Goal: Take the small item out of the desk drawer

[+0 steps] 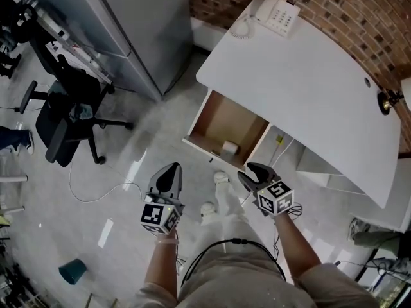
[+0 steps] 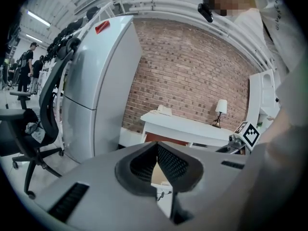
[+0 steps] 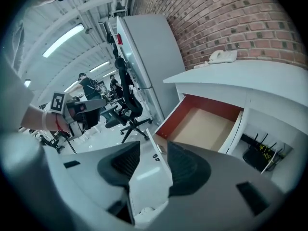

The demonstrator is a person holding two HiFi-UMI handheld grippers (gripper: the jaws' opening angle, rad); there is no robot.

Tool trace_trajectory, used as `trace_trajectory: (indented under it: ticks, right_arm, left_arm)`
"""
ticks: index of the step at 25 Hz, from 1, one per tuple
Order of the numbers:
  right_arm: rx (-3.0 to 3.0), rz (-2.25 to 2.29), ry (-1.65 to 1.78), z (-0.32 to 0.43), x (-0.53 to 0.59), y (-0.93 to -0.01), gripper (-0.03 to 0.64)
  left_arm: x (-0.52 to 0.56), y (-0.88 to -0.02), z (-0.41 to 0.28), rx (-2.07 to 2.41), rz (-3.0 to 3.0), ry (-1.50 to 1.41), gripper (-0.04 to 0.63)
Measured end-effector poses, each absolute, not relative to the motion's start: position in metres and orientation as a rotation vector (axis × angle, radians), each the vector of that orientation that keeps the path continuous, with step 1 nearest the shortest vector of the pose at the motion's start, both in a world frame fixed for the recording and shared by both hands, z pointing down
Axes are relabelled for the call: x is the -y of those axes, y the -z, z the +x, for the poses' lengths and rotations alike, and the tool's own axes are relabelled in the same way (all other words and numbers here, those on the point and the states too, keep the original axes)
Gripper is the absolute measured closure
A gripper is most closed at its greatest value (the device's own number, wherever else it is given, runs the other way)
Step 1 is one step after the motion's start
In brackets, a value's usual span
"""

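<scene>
The white desk [image 1: 321, 76] has its drawer [image 1: 221, 117] pulled out, brown inside. A small white roll-like item [image 1: 230, 148] lies in the drawer near its front panel. My left gripper [image 1: 172, 167] hovers in front of the drawer, left of it, with its fingertips touching and nothing in them; in the left gripper view the left gripper [image 2: 156, 148] points at the desk [image 2: 187, 126]. My right gripper [image 1: 249, 169] hangs just before the drawer's front right corner. In the right gripper view the right gripper [image 3: 153, 150] is open and empty, with the drawer [image 3: 204, 124] beyond it; the item is hidden there.
A white telephone [image 1: 275, 13] sits at the desk's far corner and a lamp [image 1: 385, 100] at its right. A black office chair [image 1: 70, 111] and a grey cabinet [image 1: 128, 24] stand to the left. A cable [image 1: 96, 194] and a teal cup [image 1: 72, 270] lie on the floor.
</scene>
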State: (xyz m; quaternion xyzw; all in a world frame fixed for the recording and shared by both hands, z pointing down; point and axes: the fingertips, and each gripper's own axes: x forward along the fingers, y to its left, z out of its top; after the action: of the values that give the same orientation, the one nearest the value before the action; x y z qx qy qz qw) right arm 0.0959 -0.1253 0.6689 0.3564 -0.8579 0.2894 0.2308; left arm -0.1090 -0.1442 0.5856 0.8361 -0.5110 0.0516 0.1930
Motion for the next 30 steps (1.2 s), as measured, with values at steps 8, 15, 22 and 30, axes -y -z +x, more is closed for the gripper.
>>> trace_trajectory:
  ticks: [8,15,22,30]
  right_arm:
    - [2.298,0.894,-0.803,0.091,0.151,-0.710,0.432]
    - [2.231,0.855,-0.766,0.085,0.178,-0.738,0.433]
    - [2.121,0.774,-0.694,0.078,0.191,-0.770,0.431]
    - [2.020,0.691,-0.676,0.077,0.200,-0.805,0.419]
  left_arm:
    - [0.164,-0.620,-0.095,1.413,2.315,-0.162,0.591]
    - [0.180,-0.638,-0.089,1.396,2.317,-0.176,0.591]
    - [0.188,-0.654,-0.088,1.400,2.294,-0.168,0.591]
    - [0.191,-0.673,-0.089,1.417,2.265,-0.143,0.591]
